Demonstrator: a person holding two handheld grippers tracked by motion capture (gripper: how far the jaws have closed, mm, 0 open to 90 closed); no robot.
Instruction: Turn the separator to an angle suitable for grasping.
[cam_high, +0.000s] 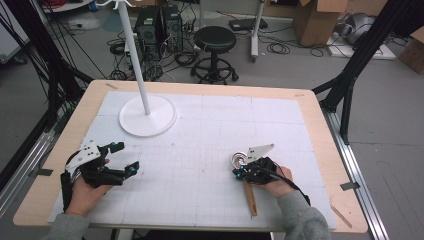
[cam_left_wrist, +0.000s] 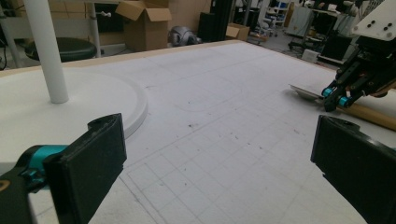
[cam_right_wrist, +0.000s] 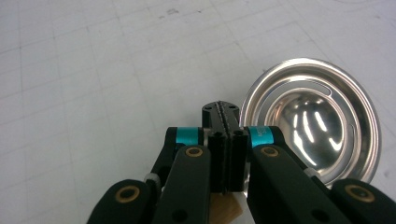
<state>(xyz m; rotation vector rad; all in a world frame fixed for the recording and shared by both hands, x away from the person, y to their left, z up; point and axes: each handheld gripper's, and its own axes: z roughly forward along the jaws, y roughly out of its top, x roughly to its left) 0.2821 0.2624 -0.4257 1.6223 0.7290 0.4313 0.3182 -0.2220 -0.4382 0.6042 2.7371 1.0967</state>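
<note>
steel ladle (cam_right_wrist: 310, 119) bowl empty on the mat, right gripper (cam_right_wrist: 223, 122) closed beside it, left gripper (cam_high: 122, 156) open

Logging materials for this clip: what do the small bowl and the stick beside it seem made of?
The bowl looks like polished metal, probably steel: mirror-bright with sharp reflections. The stick looks like unfinished wood: matte, tan, flat-sided. It lies under the right gripper.

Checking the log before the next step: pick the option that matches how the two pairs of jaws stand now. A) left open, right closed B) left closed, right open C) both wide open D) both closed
A: the left gripper has its two black jaws spread far apart over the white gridded mat, while the right gripper has its jaws pressed together beside the shiny round steel ladle bowl.
</note>
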